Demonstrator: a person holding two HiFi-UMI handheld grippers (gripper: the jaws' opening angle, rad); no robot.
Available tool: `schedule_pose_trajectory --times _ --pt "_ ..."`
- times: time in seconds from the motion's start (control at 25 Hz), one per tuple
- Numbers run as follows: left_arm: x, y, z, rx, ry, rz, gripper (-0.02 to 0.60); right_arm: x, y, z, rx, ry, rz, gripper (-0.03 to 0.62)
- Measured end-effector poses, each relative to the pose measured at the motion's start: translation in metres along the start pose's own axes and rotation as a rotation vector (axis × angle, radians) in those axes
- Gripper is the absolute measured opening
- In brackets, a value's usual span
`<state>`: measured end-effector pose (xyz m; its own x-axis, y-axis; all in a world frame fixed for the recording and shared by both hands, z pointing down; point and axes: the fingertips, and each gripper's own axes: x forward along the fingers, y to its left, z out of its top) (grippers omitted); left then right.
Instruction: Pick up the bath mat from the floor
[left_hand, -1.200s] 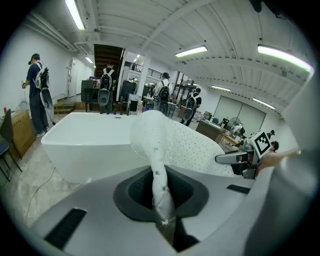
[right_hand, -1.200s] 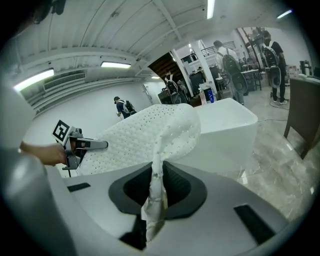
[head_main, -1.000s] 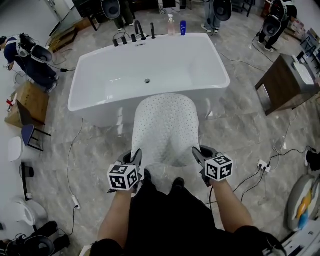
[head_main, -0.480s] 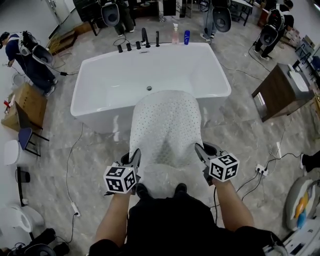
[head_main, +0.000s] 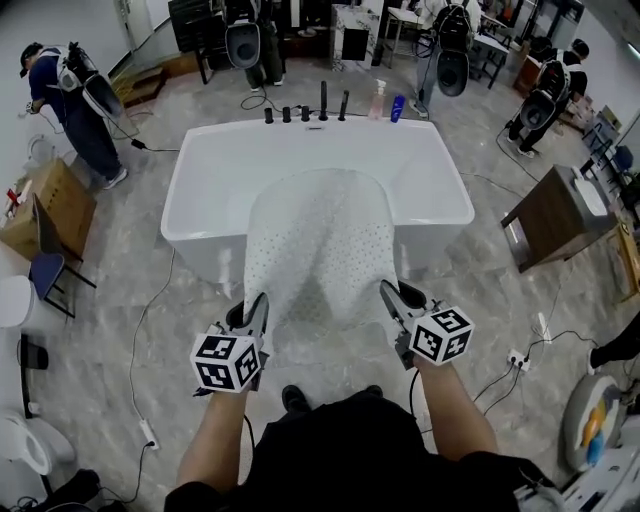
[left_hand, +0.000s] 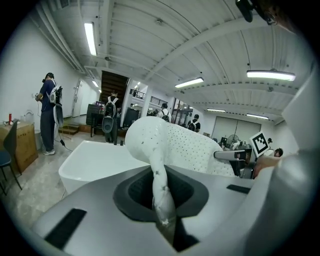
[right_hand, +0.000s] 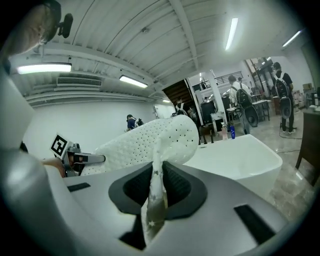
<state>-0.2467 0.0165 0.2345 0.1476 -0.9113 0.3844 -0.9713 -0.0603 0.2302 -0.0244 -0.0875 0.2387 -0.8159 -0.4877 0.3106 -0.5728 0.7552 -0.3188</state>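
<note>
Before the bathtub (head_main: 205, 200): mat's far end hangs over the near rim; contact unclear.
Bath mat (head_main: 318, 240): off the floor, spread between both grippers; pickup looks done.
Left gripper (head_main: 258, 308): jaws clamped on the near-left corner.
Right gripper (head_main: 388, 296): jaws clamped on the near-right corner.

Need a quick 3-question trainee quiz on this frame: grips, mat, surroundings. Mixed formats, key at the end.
1. True or false: the left hand-held gripper and the right hand-held gripper are each shut on an edge of the bath mat.
2. In the head view, what lies directly beyond the lifted bath mat? A) white bathtub B) sofa C) bed
3. Fill in: at the bathtub's far rim stand a pink bottle and a ____ one.

Key: 1 true; 2 A; 3 blue, the blue bottle.
</note>
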Motion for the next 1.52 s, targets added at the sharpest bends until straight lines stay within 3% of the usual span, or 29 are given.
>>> schedule_pose_trajectory --times 0.4,0.72,0.8,0.92,1.0,1.12,1.52 --pt "-0.022 0.040 0.030 0.033 -0.093 0.067 0.038 0.035 0.047 0.040 -0.044 -0.059 0.067 0.064" --pt "-0.003 0.019 0.035 0.037 -0.138 0.141 0.038 0.021 0.024 0.054 -0.096 -0.078 0.085 0.063" --pt "0.002 0.007 0.042 0.035 -0.159 0.144 0.038 0.011 0.013 0.062 -0.065 -0.099 0.100 0.063" --pt "0.012 -0.012 0.052 0.045 -0.180 0.129 0.038 -0.001 -0.004 0.077 -0.009 -0.141 0.130 0.063" --pt "0.020 -0.019 0.059 0.046 -0.186 0.123 0.038 -0.005 -0.011 0.085 -0.059 -0.154 0.127 0.063" --pt "0.033 -0.026 0.069 0.048 -0.190 0.121 0.038 -0.010 -0.023 0.094 -0.118 -0.162 0.107 0.063" --pt "0.062 -0.031 0.111 0.157 -0.196 0.014 0.038 0.004 -0.041 0.122 -0.101 -0.183 0.015 0.066"
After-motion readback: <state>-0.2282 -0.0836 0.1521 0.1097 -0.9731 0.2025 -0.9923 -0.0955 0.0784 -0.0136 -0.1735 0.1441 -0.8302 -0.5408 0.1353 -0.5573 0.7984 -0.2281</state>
